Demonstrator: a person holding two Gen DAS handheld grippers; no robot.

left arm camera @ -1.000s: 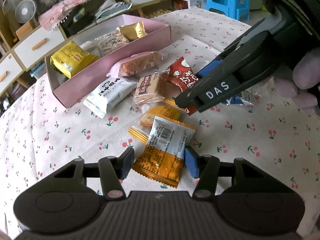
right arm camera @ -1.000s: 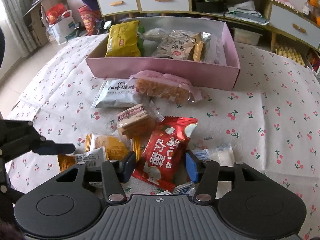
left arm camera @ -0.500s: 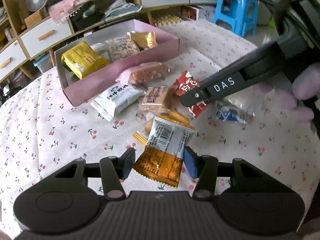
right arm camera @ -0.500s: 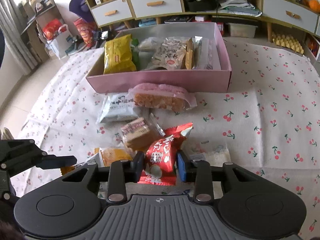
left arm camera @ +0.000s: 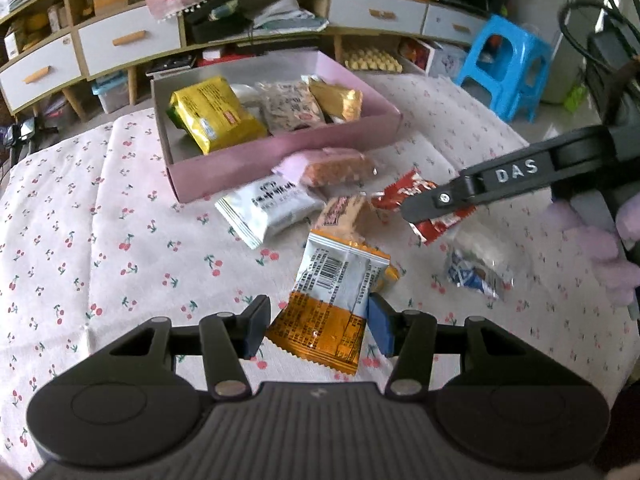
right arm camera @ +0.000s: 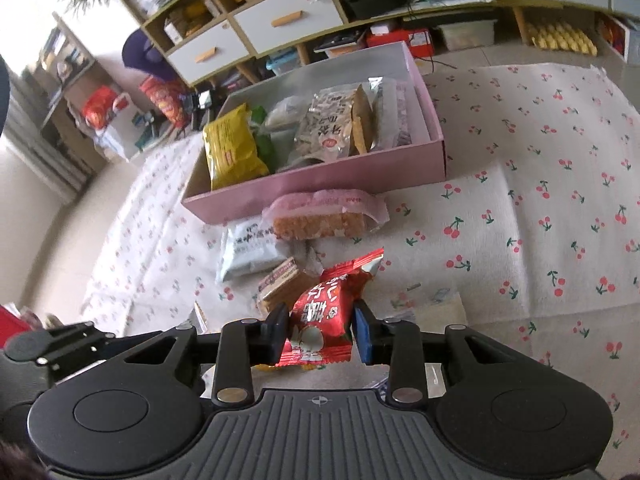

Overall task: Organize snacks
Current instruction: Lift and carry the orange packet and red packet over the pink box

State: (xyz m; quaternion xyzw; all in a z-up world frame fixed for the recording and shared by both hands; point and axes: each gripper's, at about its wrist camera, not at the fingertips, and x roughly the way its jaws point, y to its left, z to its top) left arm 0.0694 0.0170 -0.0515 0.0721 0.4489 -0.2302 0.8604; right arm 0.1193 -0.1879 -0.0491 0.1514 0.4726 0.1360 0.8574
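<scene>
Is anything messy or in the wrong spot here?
Yes. Several snacks lie jumbled outside the pink box: a white packet, a pink-wrapped bar touching the box's front wall, a biscuit pack and a clear wrapper. Nothing looks spilled or torn.

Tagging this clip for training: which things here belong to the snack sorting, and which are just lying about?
Job: pink box, orange packet in left gripper, red packet in right gripper, white packet.
Lying about: blue stool, drawers.
</scene>
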